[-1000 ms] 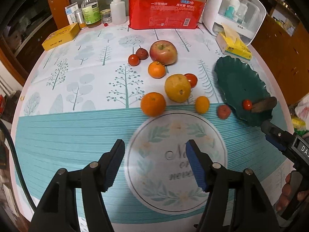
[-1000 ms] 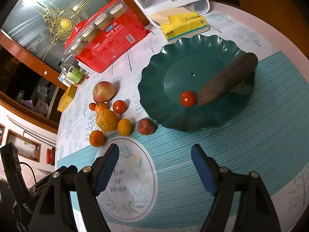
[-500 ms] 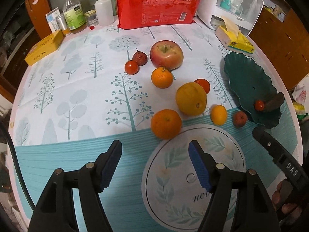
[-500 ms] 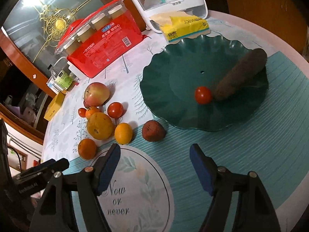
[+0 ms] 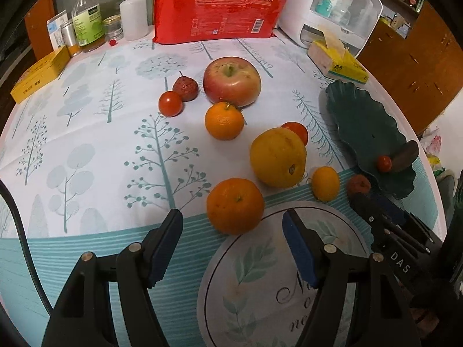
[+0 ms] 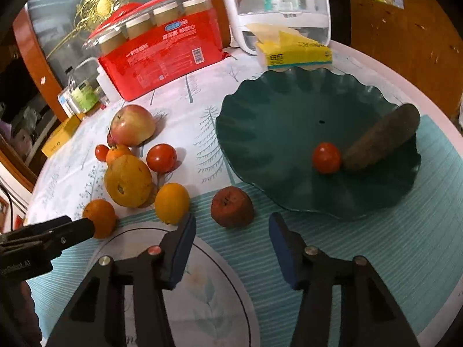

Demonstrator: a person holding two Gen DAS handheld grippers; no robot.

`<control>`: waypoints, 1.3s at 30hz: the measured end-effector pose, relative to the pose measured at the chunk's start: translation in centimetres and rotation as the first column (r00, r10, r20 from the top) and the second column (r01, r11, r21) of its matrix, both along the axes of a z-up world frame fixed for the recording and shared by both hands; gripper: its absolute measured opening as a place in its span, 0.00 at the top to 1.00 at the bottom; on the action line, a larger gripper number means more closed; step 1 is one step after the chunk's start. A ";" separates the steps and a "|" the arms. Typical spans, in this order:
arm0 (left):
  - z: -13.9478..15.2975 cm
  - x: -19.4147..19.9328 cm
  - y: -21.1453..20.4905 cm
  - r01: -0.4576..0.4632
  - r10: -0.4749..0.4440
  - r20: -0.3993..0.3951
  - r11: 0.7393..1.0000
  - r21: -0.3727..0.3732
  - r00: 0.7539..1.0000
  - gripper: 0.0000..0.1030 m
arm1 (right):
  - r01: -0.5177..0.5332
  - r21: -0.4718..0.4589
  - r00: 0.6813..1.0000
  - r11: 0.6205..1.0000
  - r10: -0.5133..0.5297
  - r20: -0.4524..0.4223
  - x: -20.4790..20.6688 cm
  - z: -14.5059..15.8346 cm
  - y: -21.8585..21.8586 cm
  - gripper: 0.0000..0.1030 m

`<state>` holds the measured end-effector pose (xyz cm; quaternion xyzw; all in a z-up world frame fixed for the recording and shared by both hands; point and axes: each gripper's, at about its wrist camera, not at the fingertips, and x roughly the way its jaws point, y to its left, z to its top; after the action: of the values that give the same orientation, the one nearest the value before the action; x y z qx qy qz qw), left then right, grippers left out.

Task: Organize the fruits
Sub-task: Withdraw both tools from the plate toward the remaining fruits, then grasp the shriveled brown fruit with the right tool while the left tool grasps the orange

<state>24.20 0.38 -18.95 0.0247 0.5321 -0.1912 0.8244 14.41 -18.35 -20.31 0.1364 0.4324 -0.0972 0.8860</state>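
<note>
Hovering over a round bench (image 5: pixel 86 150) draped in a smooth cloth printed with pale trees and teal stripes, two black grippers with ribbed blue pads point down at scattered fruit. The left gripper (image 5: pixel 233 227) stands open and holds nothing; a dimpled round orange (image 5: pixel 235 205) lies just beyond its tips. The right gripper (image 6: pixel 231 227) is closing, its pads not yet pressing anything, with a small wrinkled dull-red fruit (image 6: pixel 232 206) just past them. Near the orange sit a large lumpy yellow citrus (image 5: pixel 277 157) and a small smooth egg-shaped orange fruit (image 5: pixel 325 183). Farther off are a glossy red-green apple (image 5: pixel 231 81), a tangerine (image 5: pixel 224 120) and cherry tomatoes (image 5: pixel 170 103). To the right, a dark green scalloped plate (image 6: pixel 275 133) holds one shiny tomato (image 6: pixel 326 157) touching a rough brown oblong piece (image 6: pixel 382 137). A red plastic pack (image 5: pixel 214 8) stands at the far edge.
</note>
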 end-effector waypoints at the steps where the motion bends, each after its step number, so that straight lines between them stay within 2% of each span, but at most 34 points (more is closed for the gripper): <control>1: -0.2 0.1 -0.1 0.005 -0.005 -0.001 1.000 -0.010 1.000 0.32 | -0.004 -0.007 1.000 1.000 0.004 -0.003 0.1 -0.1 0.1 0.52; 5: -0.9 0.3 0.1 0.001 -0.001 0.000 0.999 -0.045 1.000 0.32 | -0.030 -0.038 1.000 0.999 0.029 -0.007 0.5 -0.6 0.6 0.57; 11: -1.7 0.6 0.1 0.003 -0.003 0.002 0.998 -0.059 1.000 0.34 | -0.053 -0.096 0.998 0.994 0.054 0.010 0.9 -0.9 0.8 0.61; 15: -2.0 0.6 0.1 -0.006 0.007 0.003 0.997 -0.073 1.000 0.43 | -0.067 -0.120 0.998 0.990 0.069 0.010 1.1 -1.0 0.9 0.69; 19: -2.2 0.5 0.1 -0.012 0.013 0.014 0.997 -0.071 1.000 0.56 | -0.074 -0.117 0.997 0.990 0.075 0.007 1.2 -0.9 0.9 0.69; 25: -1.7 0.1 0.4 -0.028 0.030 0.035 0.997 -0.066 0.999 0.57 | -0.098 -0.114 0.995 0.989 0.099 0.003 1.0 -0.4 1.2 0.69; 39: 2.4 -2.9 -1.1 -0.020 0.029 0.111 0.996 -0.083 0.993 0.57 | -0.140 -0.101 0.986 0.985 0.148 0.074 -1.8 3.0 1.2 0.69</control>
<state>21.34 -0.70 -16.53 -0.0050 0.4771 -0.2009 0.8555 12.58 -17.18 -17.30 0.0662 0.3997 -0.0478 0.9130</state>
